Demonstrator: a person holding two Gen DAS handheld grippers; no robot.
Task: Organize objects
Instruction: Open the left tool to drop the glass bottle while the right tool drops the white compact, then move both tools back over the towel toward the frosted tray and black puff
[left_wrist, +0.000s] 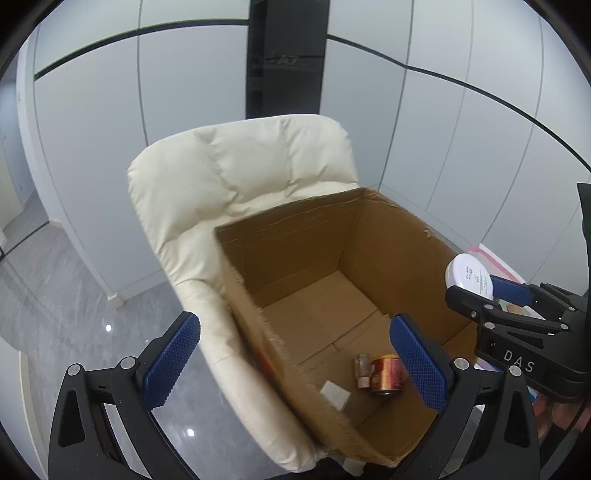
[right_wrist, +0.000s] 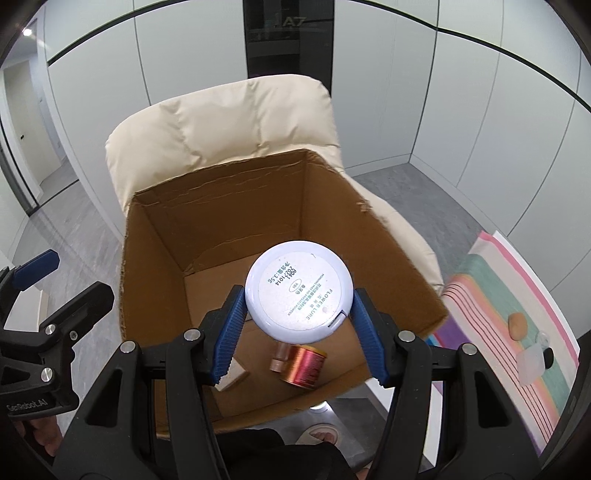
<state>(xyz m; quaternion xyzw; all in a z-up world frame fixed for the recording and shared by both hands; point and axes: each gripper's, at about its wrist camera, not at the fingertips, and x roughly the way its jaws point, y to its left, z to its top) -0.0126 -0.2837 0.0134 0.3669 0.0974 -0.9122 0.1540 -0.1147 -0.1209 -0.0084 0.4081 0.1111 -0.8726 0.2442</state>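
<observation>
An open cardboard box (left_wrist: 280, 240) (right_wrist: 155, 266) stands on a cream armchair. Inside lie a red-gold can (left_wrist: 386, 374) (right_wrist: 304, 363), a small brown bottle (left_wrist: 362, 369) (right_wrist: 280, 356) and a small white block (left_wrist: 335, 395) (right_wrist: 232, 376). My right gripper (right_wrist: 297, 321) is shut on a round white compact (right_wrist: 297, 288) and holds it above the box's open top; the compact also shows in the left wrist view (left_wrist: 469, 277). My left gripper (left_wrist: 295, 365) is open and empty over the box's left wall.
The cream armchair (left_wrist: 221, 177) (right_wrist: 229, 125) backs onto grey wall panels. A striped mat (right_wrist: 517, 317) to the right holds a tan lump (right_wrist: 517, 325) and a clear small item (right_wrist: 532, 363). Grey tiled floor lies to the left.
</observation>
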